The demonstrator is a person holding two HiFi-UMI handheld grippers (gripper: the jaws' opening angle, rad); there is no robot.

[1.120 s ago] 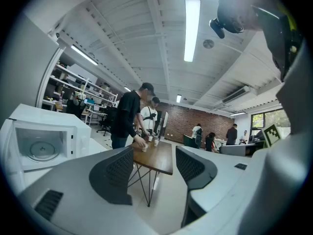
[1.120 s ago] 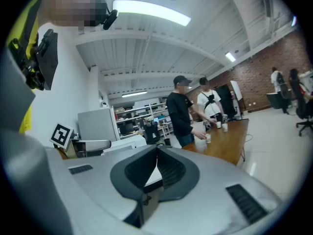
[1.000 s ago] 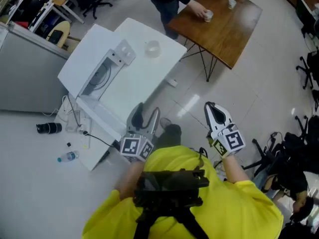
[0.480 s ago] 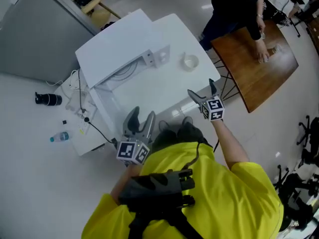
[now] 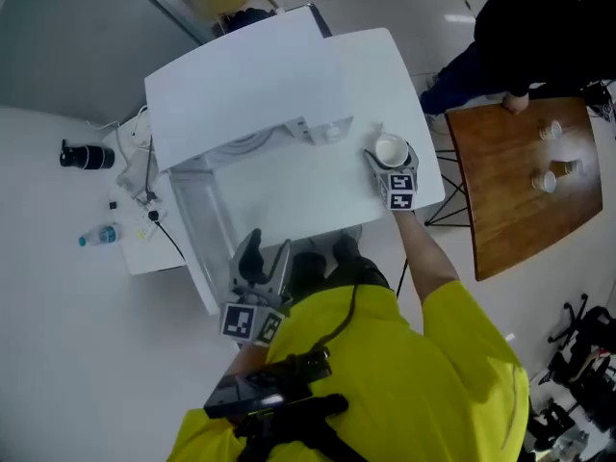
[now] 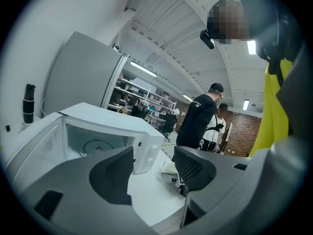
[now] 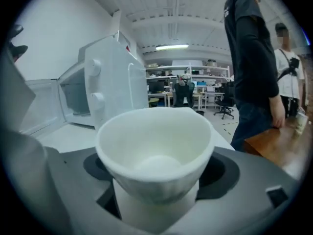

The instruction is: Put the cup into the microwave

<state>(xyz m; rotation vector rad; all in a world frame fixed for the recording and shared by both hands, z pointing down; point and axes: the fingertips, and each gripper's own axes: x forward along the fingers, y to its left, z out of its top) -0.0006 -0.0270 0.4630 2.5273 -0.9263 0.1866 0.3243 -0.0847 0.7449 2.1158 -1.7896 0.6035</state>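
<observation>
A white cup [image 5: 391, 148] stands on the white table [image 5: 318, 191], to the right of the white microwave [image 5: 248, 83]. The microwave door [image 5: 195, 227] hangs open toward me and the cavity is lit. My right gripper [image 5: 390, 158] reaches around the cup. In the right gripper view the cup [image 7: 155, 146] fills the space between the jaws, which are closing, and a gap still shows beside its lower body. My left gripper [image 5: 267, 252] hovers open and empty at the table's near edge, in front of the open microwave [image 6: 98, 136].
A brown wooden table [image 5: 525, 186] with small cups stands to the right. A person in black [image 5: 549, 27] leans on it. On the floor at the left lie a plastic bottle [image 5: 96, 236], a black cylinder [image 5: 85, 154] and cables [image 5: 144, 195].
My right gripper swung from beside my body out to the cup, its jaws spreading around it. The left gripper shifted slightly toward the microwave. The head view turned toward the table.
</observation>
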